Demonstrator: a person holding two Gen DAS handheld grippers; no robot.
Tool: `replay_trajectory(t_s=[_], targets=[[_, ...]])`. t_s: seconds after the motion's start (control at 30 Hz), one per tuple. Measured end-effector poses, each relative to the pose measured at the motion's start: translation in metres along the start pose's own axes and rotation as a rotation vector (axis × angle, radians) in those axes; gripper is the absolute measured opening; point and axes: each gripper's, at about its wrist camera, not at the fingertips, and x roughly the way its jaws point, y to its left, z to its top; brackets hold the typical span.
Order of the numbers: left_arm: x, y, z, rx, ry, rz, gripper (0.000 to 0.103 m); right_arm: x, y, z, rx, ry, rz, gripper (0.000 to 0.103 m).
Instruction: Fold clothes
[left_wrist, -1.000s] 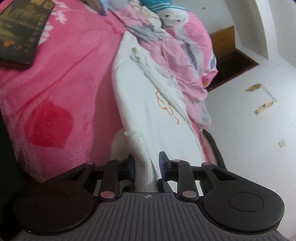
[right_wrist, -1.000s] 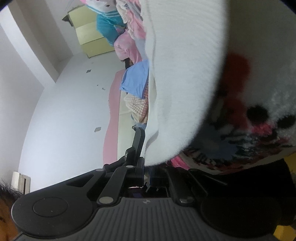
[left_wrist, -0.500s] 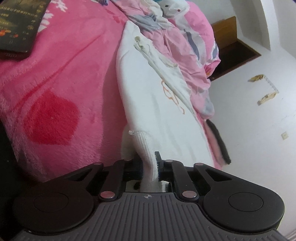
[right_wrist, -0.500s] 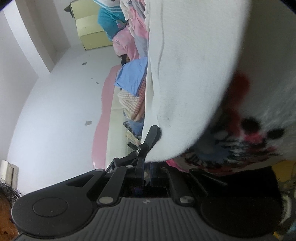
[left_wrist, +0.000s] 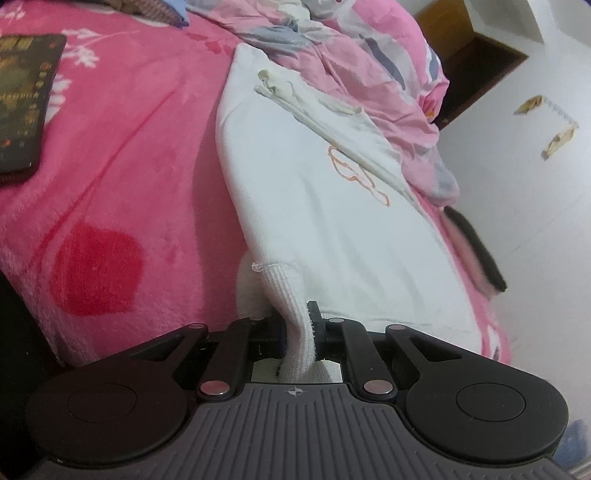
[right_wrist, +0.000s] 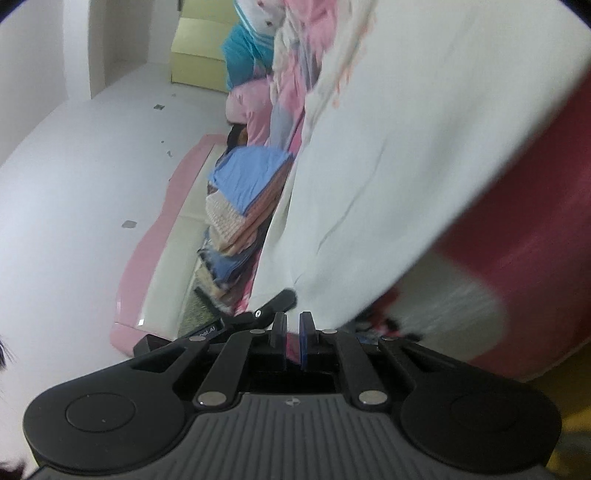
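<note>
A white sweatshirt (left_wrist: 314, 192) with an orange outline print lies lengthwise on the pink blanket (left_wrist: 122, 158). My left gripper (left_wrist: 299, 325) sits at its near end, shut on the ribbed cuff (left_wrist: 291, 295), which runs down between the jaws. In the right wrist view the same white cloth (right_wrist: 424, 147) hangs blurred across the upper right and narrows down to my right gripper (right_wrist: 291, 328). Those jaws stand almost together, pinching the cloth's lower edge. The blanket's red patch (right_wrist: 535, 221) shows behind the cloth.
A dark flat book (left_wrist: 26, 99) lies on the blanket at the far left. A crumpled pink quilt (left_wrist: 369, 74) is heaped beyond the sweatshirt, beside a wooden nightstand (left_wrist: 472, 55). A stack of folded clothes (right_wrist: 243, 206) sits by the bed's edge above white floor (right_wrist: 92, 184).
My left jaws closed on the ribbed cuff and lifted it slightly. My right gripper swung sideways and rolled with the white cloth, uncovering its fingertips.
</note>
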Motion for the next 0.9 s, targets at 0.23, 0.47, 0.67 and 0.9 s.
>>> replay_trajectory(t_s=[0.23,0.47,0.67,0.9], targets=[[0.001,-0.013,0.000,0.042,0.000,0.062,0.008,-0.075,0.000,0.019,-0.136,-0.156,-0.165,0.008],[0.004,-0.022,0.001,0.078,0.005,0.105,0.009,-0.150,-0.018,0.072,-0.106,-0.378,-0.381,0.018],[0.005,-0.025,0.003,0.078,0.020,0.122,0.010,-0.180,-0.057,0.105,-0.043,-0.460,-0.446,0.021],[0.006,-0.023,0.005,0.071,0.034,0.113,0.010,-0.179,-0.087,0.133,-0.003,-0.405,-0.455,0.031]])
